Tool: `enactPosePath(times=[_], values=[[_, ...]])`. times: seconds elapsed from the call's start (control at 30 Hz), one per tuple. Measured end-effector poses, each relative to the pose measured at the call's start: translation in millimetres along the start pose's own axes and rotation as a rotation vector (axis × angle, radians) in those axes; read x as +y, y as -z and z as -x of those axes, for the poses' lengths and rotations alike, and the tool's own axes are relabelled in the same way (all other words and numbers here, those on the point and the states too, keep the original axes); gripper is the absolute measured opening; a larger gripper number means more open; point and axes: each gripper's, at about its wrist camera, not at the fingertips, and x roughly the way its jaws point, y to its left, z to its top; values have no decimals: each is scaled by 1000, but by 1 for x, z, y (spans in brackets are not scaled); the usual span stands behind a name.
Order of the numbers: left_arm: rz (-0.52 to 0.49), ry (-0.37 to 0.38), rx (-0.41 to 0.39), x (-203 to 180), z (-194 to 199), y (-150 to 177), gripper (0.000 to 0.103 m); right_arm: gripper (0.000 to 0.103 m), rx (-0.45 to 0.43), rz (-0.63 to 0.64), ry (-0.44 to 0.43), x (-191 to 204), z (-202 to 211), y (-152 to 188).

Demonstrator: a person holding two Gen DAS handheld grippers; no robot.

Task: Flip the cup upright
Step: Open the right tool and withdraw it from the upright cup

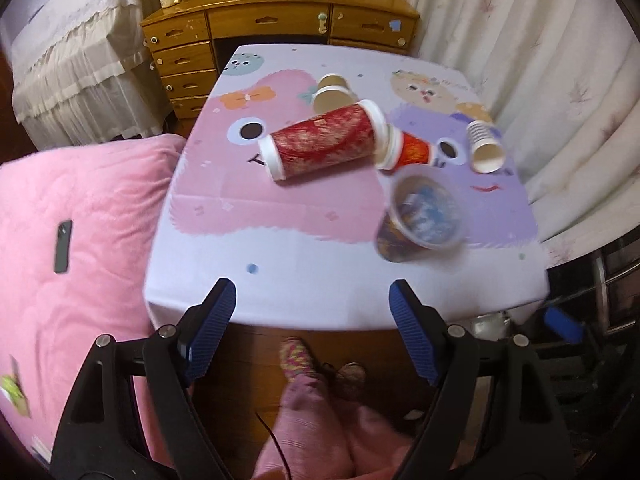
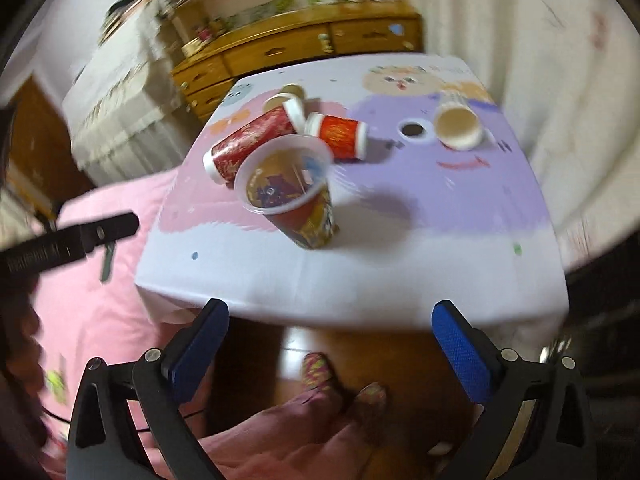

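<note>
A clear-rimmed cup with a dark printed wrap (image 1: pixel 420 220) (image 2: pixel 292 192) stands upright, mouth up, near the table's front, motion-blurred. A long red cup stack (image 1: pixel 324 144) (image 2: pixel 252 140) lies on its side behind it, a short red cup (image 1: pixel 412 148) (image 2: pixel 340 136) lying against its end. A white striped paper cup (image 1: pixel 486 146) (image 2: pixel 458 120) lies on its side at the right. Two brown paper cups (image 1: pixel 332 92) (image 2: pixel 286 96) lie at the back. My left gripper (image 1: pixel 312 300) and right gripper (image 2: pixel 328 320) are both open and empty, held off the table's front edge.
The table has a pastel cartoon cloth (image 1: pixel 280 248). A pink bed (image 1: pixel 80 220) with a dark phone (image 1: pixel 63 246) lies to the left. A wooden drawer desk (image 1: pixel 280 24) stands behind, white curtains (image 1: pixel 540 80) to the right. The person's legs (image 1: pixel 312 420) are below.
</note>
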Motion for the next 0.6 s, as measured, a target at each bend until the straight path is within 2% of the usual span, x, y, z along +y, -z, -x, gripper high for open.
enactPosePath(times=[0.13, 0.2, 0.4, 0.43, 0.5, 0.6], values=[[-39, 1, -27, -21, 24, 13, 79, 103, -39, -41, 32, -11, 47, 8], [-61, 13, -60, -30, 38, 17, 88, 103, -83, -50, 54, -14, 75, 8], [-107, 7, -152, -55, 84, 20, 91, 103, -142, -69, -8, -19, 131, -1], [-108, 13, -160, -59, 92, 20, 92, 103, -141, -62, -9, -18, 140, -2], [-106, 40, -169, -65, 106, 22, 102, 103, -141, -54, 4, -15, 156, -2], [-92, 90, -196, -68, 120, 26, 102, 103, -187, -12, 33, -7, 175, -2]])
